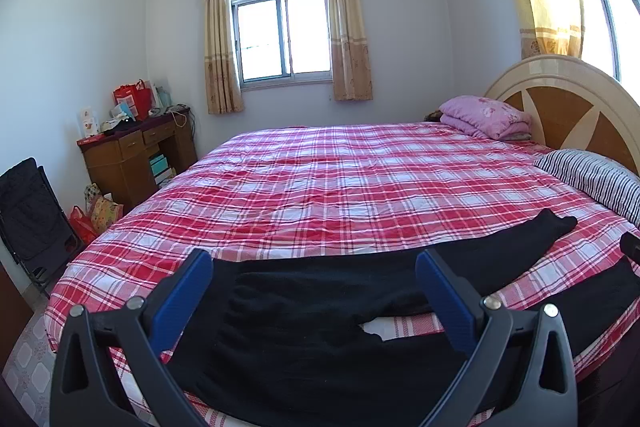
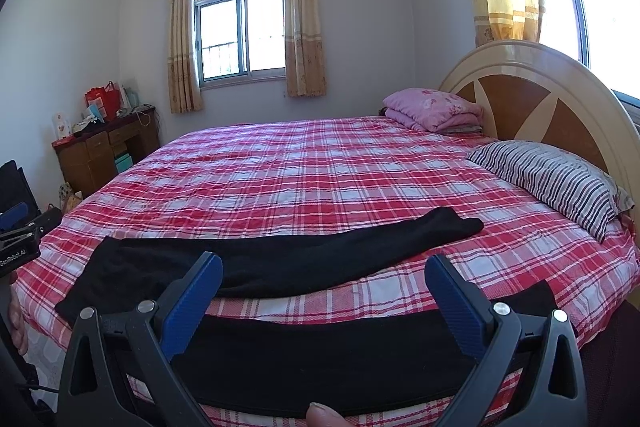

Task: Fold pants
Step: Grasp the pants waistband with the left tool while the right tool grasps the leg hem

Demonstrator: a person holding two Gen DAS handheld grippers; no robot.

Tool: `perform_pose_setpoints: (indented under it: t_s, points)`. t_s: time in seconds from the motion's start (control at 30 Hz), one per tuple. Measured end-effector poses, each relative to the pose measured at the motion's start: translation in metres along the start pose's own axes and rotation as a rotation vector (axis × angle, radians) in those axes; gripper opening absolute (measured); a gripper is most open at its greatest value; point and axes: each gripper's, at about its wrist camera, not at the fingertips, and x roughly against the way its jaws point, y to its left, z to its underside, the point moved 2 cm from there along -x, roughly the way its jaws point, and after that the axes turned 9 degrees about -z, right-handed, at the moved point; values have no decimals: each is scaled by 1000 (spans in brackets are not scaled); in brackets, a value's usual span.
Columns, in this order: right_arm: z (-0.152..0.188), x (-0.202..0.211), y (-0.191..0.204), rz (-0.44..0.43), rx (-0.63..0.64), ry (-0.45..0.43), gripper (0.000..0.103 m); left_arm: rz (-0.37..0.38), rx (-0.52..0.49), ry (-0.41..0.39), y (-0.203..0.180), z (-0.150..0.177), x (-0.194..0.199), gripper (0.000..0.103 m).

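Note:
Black pants point(image 1: 304, 311) lie spread flat on the near edge of the bed with the red plaid cover point(image 1: 340, 179). The waist is at the left, and the two legs run to the right, split apart. In the right wrist view the far leg point(image 2: 320, 247) stretches across the bed and the near leg point(image 2: 340, 347) lies along the front edge. My left gripper point(image 1: 314, 267) is open and empty above the waist part. My right gripper point(image 2: 324, 275) is open and empty above the near leg. The left gripper's body point(image 2: 18, 239) shows at the left edge.
A striped pillow point(image 2: 560, 183) and a folded pink quilt point(image 2: 432, 107) lie by the round headboard point(image 2: 532, 91) at the right. A wooden desk point(image 1: 132, 155) with bags stands at the far left wall. A black folded chair point(image 1: 32, 219) stands left of the bed.

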Motion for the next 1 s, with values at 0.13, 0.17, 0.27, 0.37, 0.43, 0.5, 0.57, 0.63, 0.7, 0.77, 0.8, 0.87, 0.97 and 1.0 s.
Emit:
perform_pose_setpoints:
  t_s: [0.13, 0.17, 0.27, 0.37, 0.43, 0.5, 0.57, 0.63, 0.7, 0.77, 0.8, 0.87, 0.97, 1.0]
  points:
    - [3, -6, -2, 2, 1, 17, 102, -6, -6, 10, -1, 2, -4, 103]
    - [3, -8, -2, 3, 0, 21, 102, -10, -8, 13, -2, 3, -6, 103]
    - [7, -15, -5, 5, -7, 38, 102, -16, -15, 30, -4, 8, -14, 103]
    - [10, -24, -8, 3, -13, 63, 102, -19, -29, 50, -8, 13, -25, 103]
    - [13, -31, -12, 3, -21, 76, 102, -33, -46, 51, -7, 15, -39, 103]
    - [16, -40, -19, 13, -27, 86, 102, -83, -67, 66, 0, 17, -61, 103]
    - [21, -51, -28, 16, -27, 106, 102, -113, -79, 106, 12, 18, -89, 103]
    - [27, -65, -39, 25, -36, 141, 102, -136, -60, 147, 34, 18, -118, 103]
    - [33, -76, -50, 35, -57, 172, 102, -186, -69, 150, 60, 20, -142, 103]
    - [39, -84, -61, 37, -76, 192, 102, -239, -114, 165, 83, 24, -166, 103]
    - [41, -88, -67, 42, -76, 199, 102, -256, -130, 184, 94, 28, -178, 103]
    - [42, -95, -76, 67, -62, 208, 102, -248, -148, 235, 109, 35, -198, 103]
    - [40, -107, -96, 104, -57, 228, 102, -201, -150, 317, 122, 49, -228, 103]
    - [38, -111, -104, 116, -62, 235, 102, -180, -150, 342, 123, 54, -236, 100]
